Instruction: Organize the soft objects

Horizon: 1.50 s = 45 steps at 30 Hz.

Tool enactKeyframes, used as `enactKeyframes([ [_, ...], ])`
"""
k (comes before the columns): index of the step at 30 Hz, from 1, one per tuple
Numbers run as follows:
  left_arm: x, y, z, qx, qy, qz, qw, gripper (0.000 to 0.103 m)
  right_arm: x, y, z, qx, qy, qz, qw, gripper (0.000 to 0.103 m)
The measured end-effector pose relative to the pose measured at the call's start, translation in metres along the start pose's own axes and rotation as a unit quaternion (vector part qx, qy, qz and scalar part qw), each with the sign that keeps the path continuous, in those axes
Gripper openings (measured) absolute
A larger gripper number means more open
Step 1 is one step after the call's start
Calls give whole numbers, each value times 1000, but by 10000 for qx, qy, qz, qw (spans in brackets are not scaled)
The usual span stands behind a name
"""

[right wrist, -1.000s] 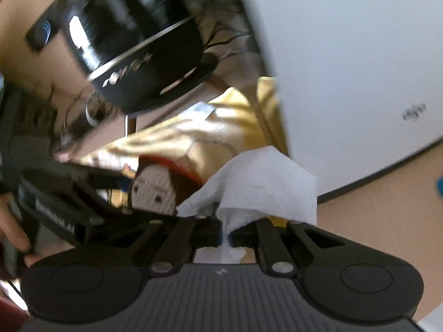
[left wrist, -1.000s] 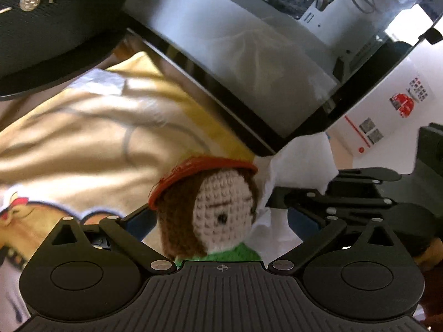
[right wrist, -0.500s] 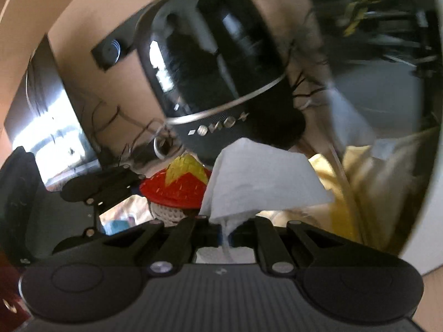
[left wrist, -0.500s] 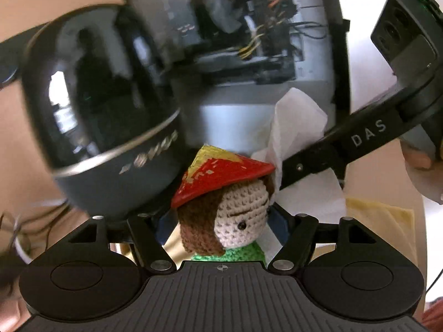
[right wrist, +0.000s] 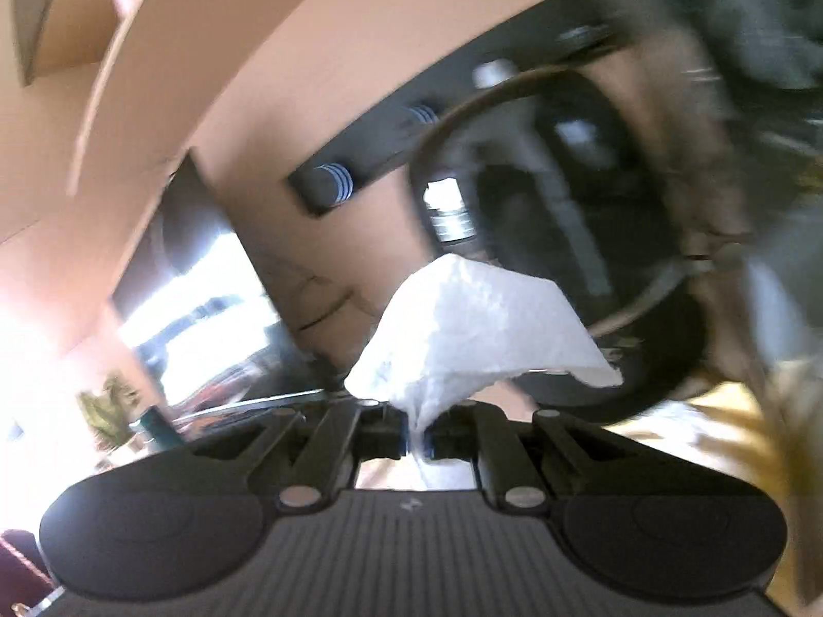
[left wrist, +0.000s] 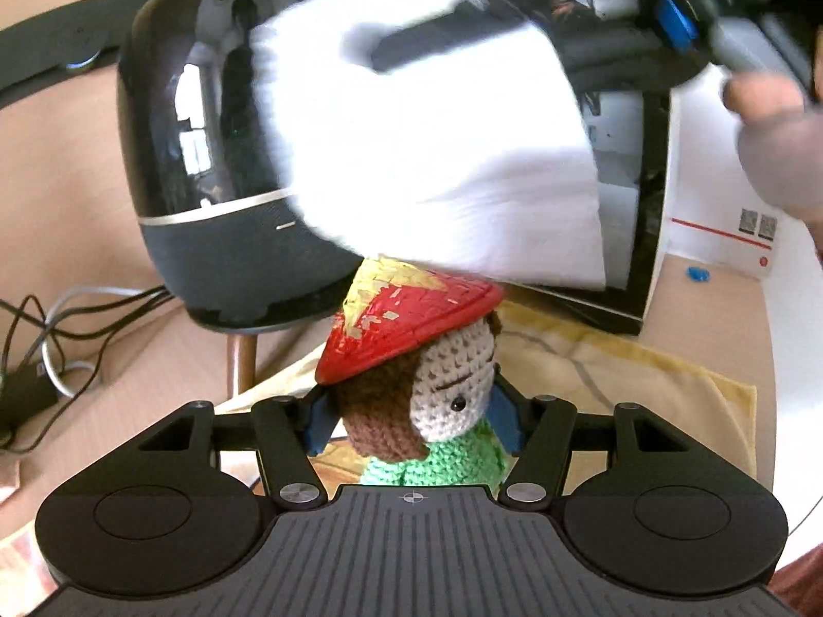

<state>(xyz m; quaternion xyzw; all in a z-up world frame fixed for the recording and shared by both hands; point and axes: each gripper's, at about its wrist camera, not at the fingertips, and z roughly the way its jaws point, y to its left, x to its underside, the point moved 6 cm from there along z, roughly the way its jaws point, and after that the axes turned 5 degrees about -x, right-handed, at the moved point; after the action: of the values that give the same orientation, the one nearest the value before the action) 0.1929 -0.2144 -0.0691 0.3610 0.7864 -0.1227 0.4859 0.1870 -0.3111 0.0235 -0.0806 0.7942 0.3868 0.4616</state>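
A crocheted doll [left wrist: 442,401] in a red and yellow cone hat [left wrist: 406,319] is sitting upright between the blue-padded fingers of the left gripper [left wrist: 409,424], which is clamping it at the neck and shoulders; the doll's long axis is running up and away from the camera, its hat tip pointing toward a glossy black speaker [left wrist: 216,164] and its face turning to the right. Above the hat, a white tissue [left wrist: 437,133] is hanging from the right gripper [right wrist: 414,442], whose nearly closed fingers are pinching one gathered corner while the rest is fanning out forward. A person's hand [left wrist: 771,144] is showing blurred at the upper right of the left view. A yellow printed cloth [left wrist: 617,380] is lying on the wooden table [left wrist: 77,236] beneath the doll, beside a tangle of cables [left wrist: 51,329].
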Motion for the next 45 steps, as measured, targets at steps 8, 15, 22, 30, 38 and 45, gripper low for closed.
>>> enactKeyframes([
  [8,7,16,11,-79,322,-327,9989,64,31,-33,13,869,474,255,9948,7],
  [15,15,31,31,239,805,-988,9916,70,59,-65,3,1607,912,471,9816,7],
  [22,9,51,70,762,1949,-2374,9486,93,81,-76,-24,1870,884,714,9758,9],
  [30,3,48,90,616,2592,-2314,9357,65,76,-73,-39,2105,624,635,9735,9],
  [38,23,73,60,2462,2532,-5584,7507,64,48,-42,-69,1497,20,600,9869,9],
  [45,60,68,57,2595,2757,-6379,6706,60,47,4,-37,-63,201,840,9962,11],
])
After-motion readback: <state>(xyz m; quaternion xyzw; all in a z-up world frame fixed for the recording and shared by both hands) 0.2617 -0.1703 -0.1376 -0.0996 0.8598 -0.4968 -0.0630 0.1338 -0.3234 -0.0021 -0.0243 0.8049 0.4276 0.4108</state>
